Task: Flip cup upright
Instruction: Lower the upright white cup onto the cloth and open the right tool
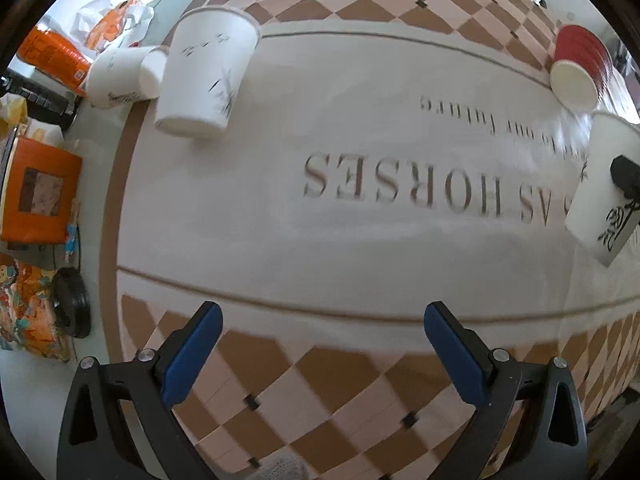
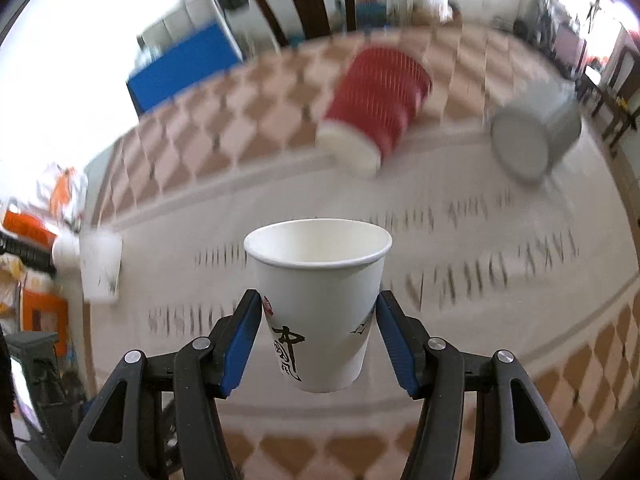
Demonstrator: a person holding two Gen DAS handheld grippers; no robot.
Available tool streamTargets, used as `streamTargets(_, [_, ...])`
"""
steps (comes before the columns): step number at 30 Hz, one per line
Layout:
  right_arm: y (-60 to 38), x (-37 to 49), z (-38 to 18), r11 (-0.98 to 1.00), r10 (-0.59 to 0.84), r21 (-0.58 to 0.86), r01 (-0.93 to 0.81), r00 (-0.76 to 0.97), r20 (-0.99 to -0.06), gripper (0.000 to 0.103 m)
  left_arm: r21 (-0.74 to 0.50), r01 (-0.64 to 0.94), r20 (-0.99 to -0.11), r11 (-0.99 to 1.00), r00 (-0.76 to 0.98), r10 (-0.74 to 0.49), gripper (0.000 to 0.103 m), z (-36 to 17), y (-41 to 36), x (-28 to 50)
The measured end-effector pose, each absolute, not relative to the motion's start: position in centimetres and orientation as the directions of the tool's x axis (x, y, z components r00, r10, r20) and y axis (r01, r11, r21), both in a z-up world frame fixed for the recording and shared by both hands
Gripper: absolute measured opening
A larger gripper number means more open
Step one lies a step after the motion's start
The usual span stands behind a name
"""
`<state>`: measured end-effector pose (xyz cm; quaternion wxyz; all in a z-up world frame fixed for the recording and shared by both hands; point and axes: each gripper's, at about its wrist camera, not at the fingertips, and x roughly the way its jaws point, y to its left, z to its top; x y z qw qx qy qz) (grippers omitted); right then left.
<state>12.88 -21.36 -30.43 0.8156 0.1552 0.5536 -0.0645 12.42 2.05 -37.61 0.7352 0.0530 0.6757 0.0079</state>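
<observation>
My right gripper [image 2: 318, 316] is shut on a white paper cup with black calligraphy [image 2: 320, 296], held mouth up above the table. In the left wrist view the same cup [image 1: 600, 200] shows at the far right with a black fingertip [image 1: 626, 172] on it. My left gripper [image 1: 320, 328] is open and empty above the near checkered border. A white printed cup [image 1: 208, 72] stands upside down at the far left; it also shows in the right wrist view [image 2: 100, 268]. A red ribbed cup [image 2: 376, 104] lies on its side.
A grey cup [image 2: 536, 132] lies on its side at the far right. The tablecloth [image 1: 360, 240] has a checkered border and printed lettering. Another white cup [image 1: 116, 76] lies at the table's left edge. Orange boxes and bags [image 1: 36, 188] are beyond the left edge.
</observation>
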Motion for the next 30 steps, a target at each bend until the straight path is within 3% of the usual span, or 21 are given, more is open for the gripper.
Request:
streamTargets(11, [-19.1,10.7,-32.2,0.97,-0.096,0.056,0.236,0.583,-0.806,0.061,0.113,0.065,-0.988,0.992,0.114,0.105,0.103,-38.5,1.2,15.4])
streamTargets(19, [-18.2,9.0,-32.3,0.978,-0.101,0.024,0.207,0.569,-0.816,0.064,0.124,0.08,-0.985,0.989,0.129,0.113,0.103,-38.0,1.0,13.2])
streamTargets(23, [-18.1,7.6,-32.1,0.979,-0.099,0.018,0.201,0.559,-0.823,0.078,0.131,0.096,-0.982,0.987,0.149,0.116,0.103,-37.0,1.0,12.1])
streamTargets(28, [-18.4,5.1,-30.8,0.977,-0.109,0.011,0.213,0.541,-0.834,0.081,0.139,0.125,-0.977,0.982,0.181,0.116,0.103,-35.5,0.7,10.2])
streamTargets(30, [-18.6,4.0,-30.0,0.974,-0.123,0.0,0.226,0.53,-0.839,0.087,0.141,0.134,-0.973,0.981,0.202,0.112,0.103,-34.5,0.5,9.4])
